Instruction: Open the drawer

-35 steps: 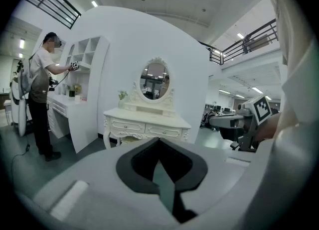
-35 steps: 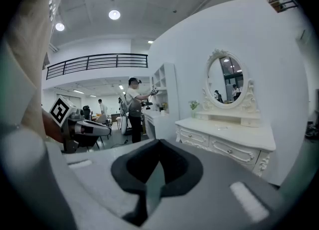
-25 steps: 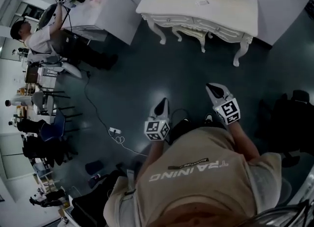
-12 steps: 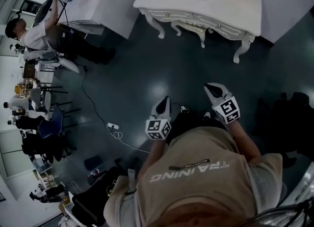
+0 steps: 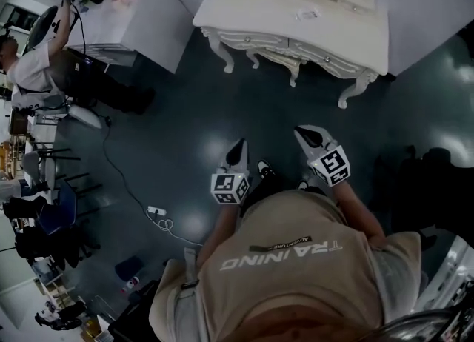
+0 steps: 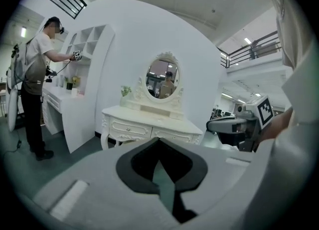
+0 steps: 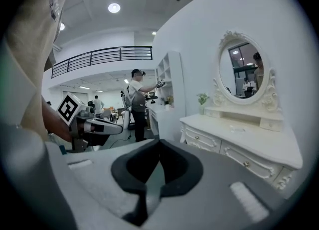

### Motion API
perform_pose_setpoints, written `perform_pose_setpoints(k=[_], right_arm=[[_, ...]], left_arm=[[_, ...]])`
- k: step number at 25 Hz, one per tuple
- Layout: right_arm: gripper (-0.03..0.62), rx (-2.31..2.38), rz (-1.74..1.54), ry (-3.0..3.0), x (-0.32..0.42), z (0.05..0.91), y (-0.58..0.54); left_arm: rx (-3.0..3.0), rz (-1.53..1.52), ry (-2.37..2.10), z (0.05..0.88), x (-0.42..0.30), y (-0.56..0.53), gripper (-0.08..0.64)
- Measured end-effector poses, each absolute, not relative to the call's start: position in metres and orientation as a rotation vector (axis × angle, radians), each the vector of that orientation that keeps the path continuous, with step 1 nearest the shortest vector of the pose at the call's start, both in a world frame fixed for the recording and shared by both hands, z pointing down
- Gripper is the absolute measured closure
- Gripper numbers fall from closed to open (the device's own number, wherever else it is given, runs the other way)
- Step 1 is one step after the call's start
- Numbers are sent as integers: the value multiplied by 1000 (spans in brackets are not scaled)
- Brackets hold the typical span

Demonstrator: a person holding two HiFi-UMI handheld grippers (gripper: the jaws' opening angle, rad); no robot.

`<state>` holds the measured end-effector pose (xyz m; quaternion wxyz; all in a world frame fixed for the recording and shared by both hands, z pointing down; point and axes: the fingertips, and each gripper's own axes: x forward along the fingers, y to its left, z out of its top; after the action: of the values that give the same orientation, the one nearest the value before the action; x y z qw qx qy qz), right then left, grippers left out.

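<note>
Left tool (image 5: pixel 238 145): white, two-jaw, jaws pressed together, holding nothing, in the air over the dark floor.
Right tool (image 5: pixel 304 134): same make, jaws together, empty, touching nothing.
Tools counted: two.
Cream carved dressing tabletop (image 5: pixel 259 4): one, well ahead of both tools.
Shallow knobbed drawers (image 6: pixel 129 128): two, side by side, both closed.
Oval mirror (image 6: pixel 162 78): one.

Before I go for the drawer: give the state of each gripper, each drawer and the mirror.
Left gripper, shut, empty.
Right gripper, shut, empty.
Left drawer, shut.
Right drawer, shut.
Mirror, upright on the table.
</note>
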<state>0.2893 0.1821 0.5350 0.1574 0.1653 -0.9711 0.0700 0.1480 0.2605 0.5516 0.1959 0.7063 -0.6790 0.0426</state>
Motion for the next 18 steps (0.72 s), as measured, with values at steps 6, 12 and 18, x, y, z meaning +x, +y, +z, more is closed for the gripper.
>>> perform_pose_setpoints(k=[6,12,18], right_arm=[[589,597,180,-2811,206,503,146],[589,652,194,-2745,178,524,120],[589,693,229,-2747,171,534,71]], left_arm=[[2091,129,-1822,549,78,216,561],[2169,169,-1699,568,38,170,561],[2116,180,-1740,575,20,143,561]])
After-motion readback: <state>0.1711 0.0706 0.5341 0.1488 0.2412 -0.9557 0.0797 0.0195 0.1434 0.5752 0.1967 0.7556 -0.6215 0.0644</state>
